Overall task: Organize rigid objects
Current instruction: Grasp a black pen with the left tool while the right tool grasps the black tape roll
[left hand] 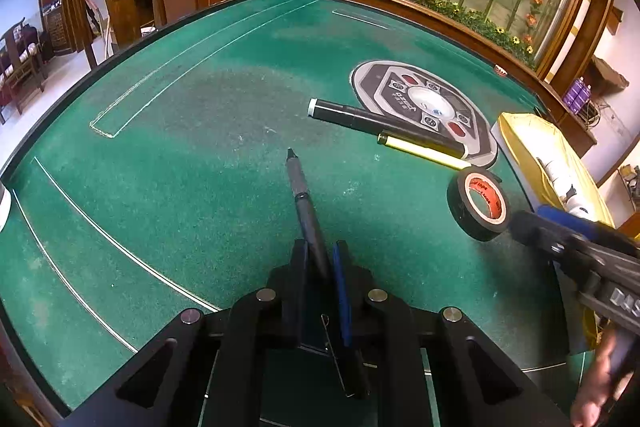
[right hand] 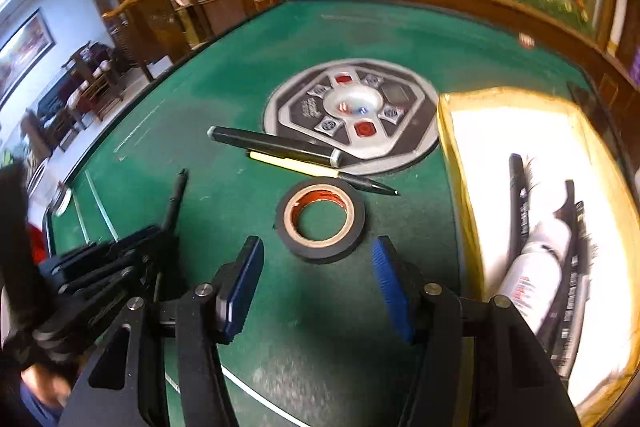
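My left gripper (left hand: 320, 251) is shut on a dark grey pen (left hand: 302, 195), whose tip points away over the green felt table (left hand: 192, 131). The same pen (right hand: 176, 199) shows at the left of the right wrist view. My right gripper (right hand: 317, 242) stands open just short of a black tape roll (right hand: 320, 253) with an orange core; its pads do not touch the roll. That roll (left hand: 464, 217) lies flat beside the right gripper (left hand: 536, 221). A black marker (right hand: 276, 143) and a yellow pen (right hand: 296, 165) lie side by side beyond the tape.
A yellow box (right hand: 448, 147) with a white inside sits at the right and holds dark pens and a white bottle (right hand: 536, 267). A round grey control panel (right hand: 416, 131) is set in the table's middle. A wooden rail and glass flower display border the far edge.
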`<state>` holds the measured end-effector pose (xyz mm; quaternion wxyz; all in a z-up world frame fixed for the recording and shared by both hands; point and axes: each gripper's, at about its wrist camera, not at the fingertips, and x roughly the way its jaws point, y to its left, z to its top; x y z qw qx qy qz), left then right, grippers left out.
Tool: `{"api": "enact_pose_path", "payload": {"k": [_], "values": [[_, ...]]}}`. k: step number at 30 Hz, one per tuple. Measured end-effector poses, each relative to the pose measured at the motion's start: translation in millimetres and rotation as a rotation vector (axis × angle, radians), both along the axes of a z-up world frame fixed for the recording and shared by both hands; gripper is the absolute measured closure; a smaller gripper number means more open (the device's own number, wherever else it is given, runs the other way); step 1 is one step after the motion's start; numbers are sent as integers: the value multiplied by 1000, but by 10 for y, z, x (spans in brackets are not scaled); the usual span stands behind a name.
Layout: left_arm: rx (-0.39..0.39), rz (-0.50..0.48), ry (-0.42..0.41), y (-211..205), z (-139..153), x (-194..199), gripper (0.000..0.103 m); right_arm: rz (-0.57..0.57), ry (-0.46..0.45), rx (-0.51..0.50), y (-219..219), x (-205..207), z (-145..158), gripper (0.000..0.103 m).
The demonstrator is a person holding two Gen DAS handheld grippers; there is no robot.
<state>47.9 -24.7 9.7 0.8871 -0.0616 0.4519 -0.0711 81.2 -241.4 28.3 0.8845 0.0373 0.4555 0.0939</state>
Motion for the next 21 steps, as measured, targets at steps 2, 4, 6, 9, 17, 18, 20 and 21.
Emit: {"api": "enact_pose_path", "payload": {"k": [2, 4, 6, 9, 17, 18, 20, 21], "values": [[0, 0, 0, -1, 1, 0, 89, -8, 17, 16, -4, 55, -48, 48], [-1, 0, 0, -5, 2, -2, 89, -11, 15, 0, 32, 90, -68, 48], [1, 0, 0, -3, 1, -1, 89, -11, 19, -14, 79, 128, -91, 48], [10, 1, -1, -11, 0, -2, 89, -10, 14, -50, 116, 155, -146, 44], [55, 9, -3, -86, 1, 4, 89, 4, 18, -54, 82, 169, -216, 48], [59, 9, -3, -92, 1, 5, 89, 5, 15, -56, 84, 164, -217, 48], [56, 15, -3, -91, 2, 6, 90, 13, 10, -53, 82, 145, -209, 48], [58, 18, -3, -95, 3, 3, 91, 19, 5, -41, 76, 129, -195, 48]]}}
